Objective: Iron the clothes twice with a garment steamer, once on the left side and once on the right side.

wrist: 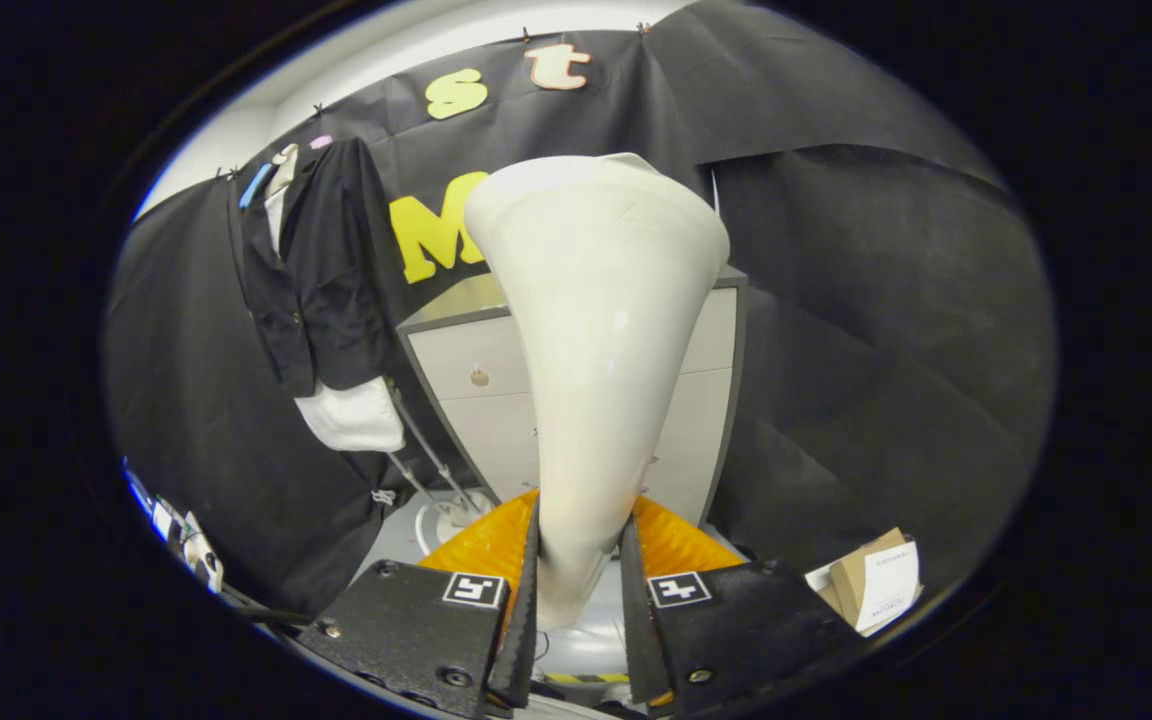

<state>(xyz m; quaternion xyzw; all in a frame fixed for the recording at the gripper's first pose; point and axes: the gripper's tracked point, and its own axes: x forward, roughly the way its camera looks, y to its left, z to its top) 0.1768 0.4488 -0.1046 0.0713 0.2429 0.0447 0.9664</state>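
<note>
My gripper [581,570] is shut on the narrow neck of a cream-white garment steamer head [596,330]. The head flares upward and away from the fingers, its wide flat face turned from the camera. Off to the left beyond the fingers, a black jacket over a white shirt [321,290] hangs on the booth wall, with the shirt's hem showing below the jacket. The steamer head is well apart from the clothes, to their right.
A pale grey drawer cabinet [471,375] stands behind the steamer head. A round white base with thin poles [446,500] sits on the floor under the clothes. A cardboard box with a paper label [876,580] lies at the right. Cables and small items [186,540] lie at the far left.
</note>
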